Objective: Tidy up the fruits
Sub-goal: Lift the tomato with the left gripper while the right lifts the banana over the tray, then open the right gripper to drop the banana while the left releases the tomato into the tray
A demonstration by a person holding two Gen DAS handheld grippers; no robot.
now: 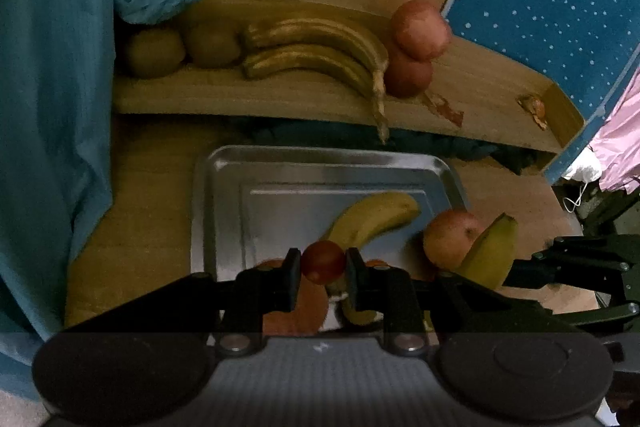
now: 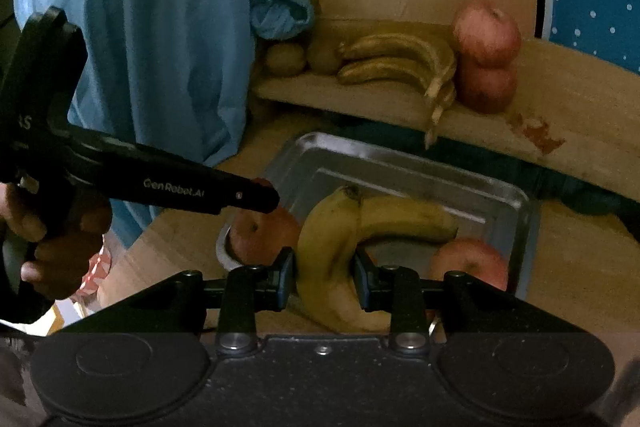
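Yellow curved banana (image 2: 332, 259), lower centre, brown-tipped, clamped in right gripper (image 2: 323, 273) above silver metal tray (image 2: 400, 163) | small dark-red round fruit (image 1: 323, 261) pinched between left gripper (image 1: 323, 267) fingers, lower centre

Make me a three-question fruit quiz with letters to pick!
1. What colour is the tray? A) silver B) green C) red
2. Where is the banana bunch? A) in the tray B) on the wooden shelf C) on the floor
3. What is the right gripper doing? A) open, empty B) jaws shut on a yellow banana C) jaws shut on a kiwi

Answers: A, it is shiny bare metal; B, the bunch lies on the shelf beside two apples; B, the jaws press both sides of the banana.
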